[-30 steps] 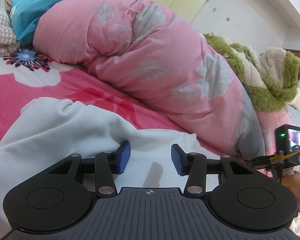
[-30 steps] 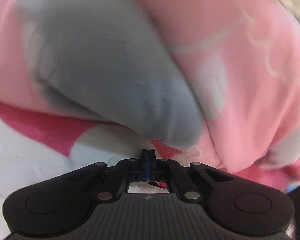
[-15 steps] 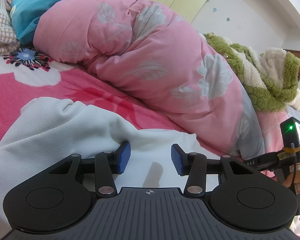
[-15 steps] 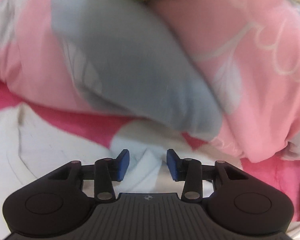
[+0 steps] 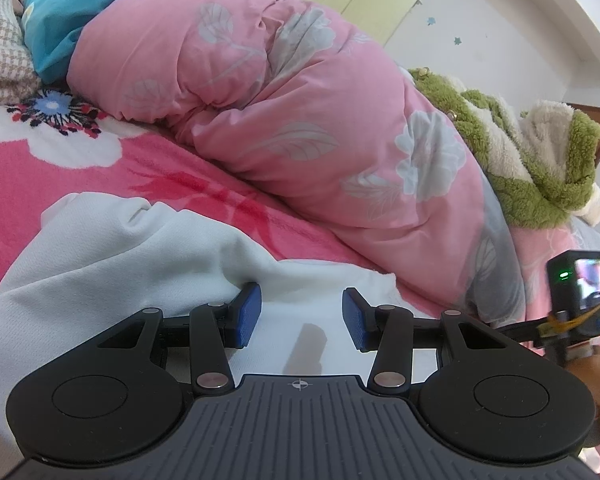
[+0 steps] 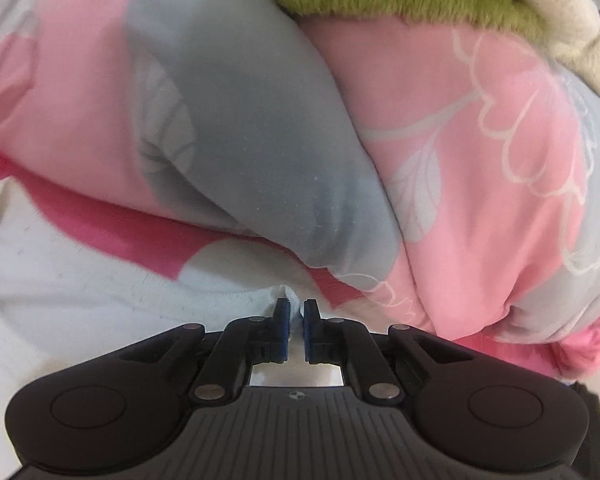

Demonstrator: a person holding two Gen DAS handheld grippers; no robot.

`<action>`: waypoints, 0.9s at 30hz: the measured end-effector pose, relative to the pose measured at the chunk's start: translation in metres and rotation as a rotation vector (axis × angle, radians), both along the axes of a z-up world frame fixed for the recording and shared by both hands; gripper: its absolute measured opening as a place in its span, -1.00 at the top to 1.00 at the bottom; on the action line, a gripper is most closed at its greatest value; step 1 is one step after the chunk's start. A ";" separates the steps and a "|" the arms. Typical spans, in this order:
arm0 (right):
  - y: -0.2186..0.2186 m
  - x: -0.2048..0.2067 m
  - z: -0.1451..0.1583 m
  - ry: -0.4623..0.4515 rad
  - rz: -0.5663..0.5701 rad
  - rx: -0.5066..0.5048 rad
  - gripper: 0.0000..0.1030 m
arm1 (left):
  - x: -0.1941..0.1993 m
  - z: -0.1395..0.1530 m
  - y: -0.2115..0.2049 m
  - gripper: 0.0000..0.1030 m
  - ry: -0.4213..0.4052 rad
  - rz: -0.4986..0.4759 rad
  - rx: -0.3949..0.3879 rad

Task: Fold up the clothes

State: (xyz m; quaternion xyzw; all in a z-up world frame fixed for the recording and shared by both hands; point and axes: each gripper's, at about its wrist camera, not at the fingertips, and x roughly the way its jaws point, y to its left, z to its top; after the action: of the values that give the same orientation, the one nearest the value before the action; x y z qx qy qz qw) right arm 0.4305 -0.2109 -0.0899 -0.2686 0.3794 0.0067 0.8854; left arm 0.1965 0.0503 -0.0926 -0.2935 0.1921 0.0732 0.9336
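One white knit garment [image 5: 112, 264] lies flat on the pink floral bedsheet [image 5: 28, 168]. My left gripper [image 5: 301, 316] rests over it, jaws wide apart. My right gripper [image 6: 295, 314] pinches its edge. One rolled pink quilt [image 5: 300, 120] at 12 o'clock.

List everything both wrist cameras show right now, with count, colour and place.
white garment: one, white, spread on the bed under both grippers
bedsheet: one, bright pink with white flowers, beneath the garment
quilt: one, pale pink with grey leaves, bunched behind the garment
fleece blanket: one, green and cream, on the quilt's right end
blue bedding: one, turquoise, far left
checked pillow: one, beige, far left edge
cabinet: one, pale yellow, by the wall
left gripper: open over the garment
right gripper: shut on a garment edge
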 end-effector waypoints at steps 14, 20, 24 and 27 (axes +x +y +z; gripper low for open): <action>-0.033 0.003 0.035 -0.173 -0.008 0.281 0.15 | 0.001 -0.003 0.000 0.13 -0.001 0.004 0.000; -0.071 -0.022 0.056 -0.045 0.002 0.514 0.29 | -0.003 -0.002 0.003 0.15 -0.006 0.030 -0.006; -0.049 -0.036 0.016 0.081 -0.042 0.511 0.50 | -0.006 -0.001 0.007 0.16 -0.015 0.069 -0.007; -0.071 -0.013 -0.004 0.084 -0.162 0.584 0.57 | -0.008 0.000 0.011 0.17 -0.024 0.101 -0.015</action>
State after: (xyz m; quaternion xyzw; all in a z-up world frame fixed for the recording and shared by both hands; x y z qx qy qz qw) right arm 0.4178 -0.2820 -0.0936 0.0288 0.4178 0.0561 0.9064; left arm 0.1881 0.0613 -0.0927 -0.3105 0.1666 0.1152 0.9288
